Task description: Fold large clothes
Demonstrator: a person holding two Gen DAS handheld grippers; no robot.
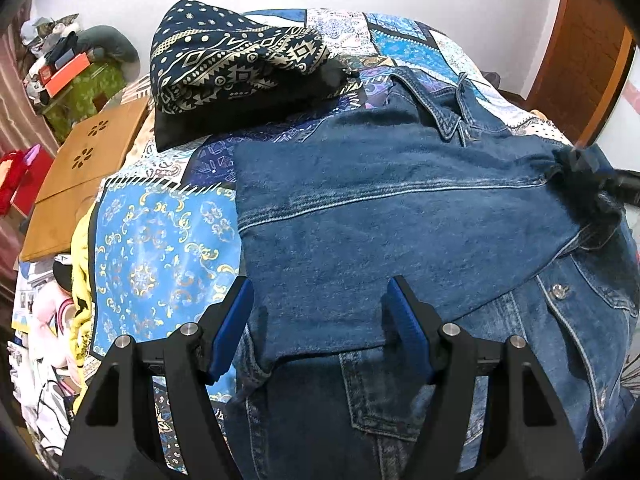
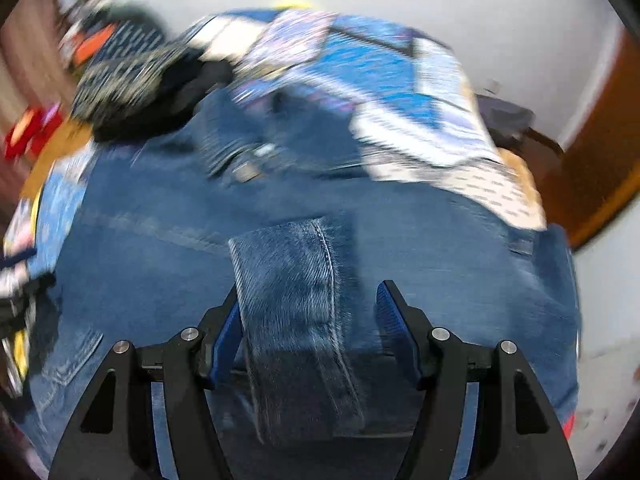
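Observation:
A blue denim jacket (image 1: 400, 208) lies spread on a bed with a blue patchwork quilt (image 1: 160, 248). One denim panel is folded over the jacket's front, and its free edge lies between the blue pads of my left gripper (image 1: 318, 304), which is open just above it. The right wrist view is blurred by motion. There the jacket (image 2: 420, 240) fills the middle, and a paler stitched denim strip (image 2: 292, 292) runs between the fingers of my right gripper (image 2: 308, 308). The strip rests against the left pad and stands apart from the right pad, so these jaws are open.
A folded dark cloth with gold patterns (image 1: 232, 68) lies at the back of the bed. A wooden lap table (image 1: 88, 160) and piled clutter (image 1: 60, 64) stand to the left. A brown wooden door (image 1: 580, 52) is at the right. A dark blurred shape (image 1: 588, 184) touches the jacket's right edge.

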